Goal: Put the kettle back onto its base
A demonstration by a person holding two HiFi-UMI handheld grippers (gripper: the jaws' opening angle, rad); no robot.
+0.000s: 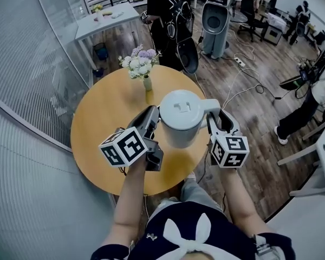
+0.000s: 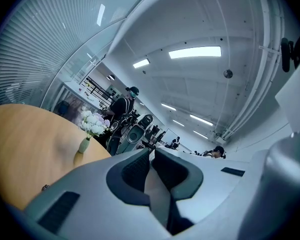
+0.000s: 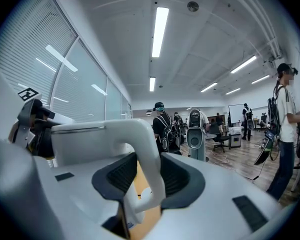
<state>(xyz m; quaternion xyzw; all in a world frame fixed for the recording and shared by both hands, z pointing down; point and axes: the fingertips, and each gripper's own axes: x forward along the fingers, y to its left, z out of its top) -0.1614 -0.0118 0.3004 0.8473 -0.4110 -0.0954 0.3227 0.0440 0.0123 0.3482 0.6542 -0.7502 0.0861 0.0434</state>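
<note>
The white kettle [image 1: 179, 126] hangs over the round wooden table [image 1: 103, 118], lid up and handle to the right. My right gripper [image 1: 215, 119] is shut on the kettle handle [image 3: 151, 154], whose curved white bar runs between the dark pads [image 3: 112, 176]. My left gripper [image 1: 151, 117] lies against the kettle's left side. Its jaws [image 2: 151, 156] stand nearly together with nothing clearly between them. In the left gripper view the kettle body [image 2: 290, 119] fills the right edge. No kettle base shows in any view; the spot under the kettle is hidden.
A small vase of flowers [image 1: 145, 72] stands at the table's far edge, just behind the kettle. A glass wall [image 1: 27, 64] curves along the left. A person [image 1: 168, 15] and a grey machine [image 1: 214, 15] stand beyond the table. Cables [image 1: 244, 75] trail over the wooden floor.
</note>
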